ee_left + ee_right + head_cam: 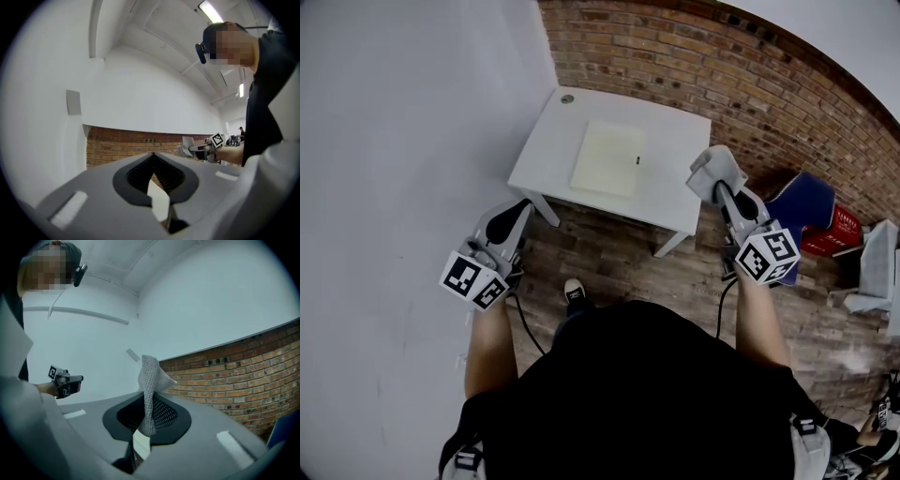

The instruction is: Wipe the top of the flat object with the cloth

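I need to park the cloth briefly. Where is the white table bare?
Bare strips of table flank the flat object on its right and left; the left one runs up to the small round fitting at the far corner. The middle is taken. The floor by the blue chair and red box is crowded.

flat object (608, 157) on table (675, 199), grippers apart before it.
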The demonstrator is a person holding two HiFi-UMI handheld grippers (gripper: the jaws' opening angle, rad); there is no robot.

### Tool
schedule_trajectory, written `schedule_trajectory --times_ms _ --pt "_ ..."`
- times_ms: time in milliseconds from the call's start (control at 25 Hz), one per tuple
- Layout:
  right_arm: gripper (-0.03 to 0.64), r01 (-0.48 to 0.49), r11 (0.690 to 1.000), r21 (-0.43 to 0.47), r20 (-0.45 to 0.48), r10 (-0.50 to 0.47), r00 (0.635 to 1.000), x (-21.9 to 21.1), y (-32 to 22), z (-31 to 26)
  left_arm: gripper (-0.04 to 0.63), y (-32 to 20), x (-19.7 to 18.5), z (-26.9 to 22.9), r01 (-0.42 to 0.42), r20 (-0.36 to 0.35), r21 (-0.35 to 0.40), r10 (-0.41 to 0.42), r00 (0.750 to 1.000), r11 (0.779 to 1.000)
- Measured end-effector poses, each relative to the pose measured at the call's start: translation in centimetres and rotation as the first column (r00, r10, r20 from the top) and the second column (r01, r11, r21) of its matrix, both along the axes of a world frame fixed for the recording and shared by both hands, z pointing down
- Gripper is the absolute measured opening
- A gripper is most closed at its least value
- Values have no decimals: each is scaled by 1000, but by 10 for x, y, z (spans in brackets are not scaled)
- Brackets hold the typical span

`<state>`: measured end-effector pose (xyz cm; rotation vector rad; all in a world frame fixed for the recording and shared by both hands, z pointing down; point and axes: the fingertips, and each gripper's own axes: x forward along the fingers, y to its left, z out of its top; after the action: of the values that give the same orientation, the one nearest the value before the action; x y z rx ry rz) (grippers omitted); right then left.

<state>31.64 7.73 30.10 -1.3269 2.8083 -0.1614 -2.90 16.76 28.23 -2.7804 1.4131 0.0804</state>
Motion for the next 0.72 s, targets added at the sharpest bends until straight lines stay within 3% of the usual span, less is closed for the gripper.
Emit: schedule_trajectory --times_ms 720 --pt "14 -54 998 -27 -27 53 998 -57 -62 -1 2 -82 -66 1 -40 -21 -25 40 999 999"
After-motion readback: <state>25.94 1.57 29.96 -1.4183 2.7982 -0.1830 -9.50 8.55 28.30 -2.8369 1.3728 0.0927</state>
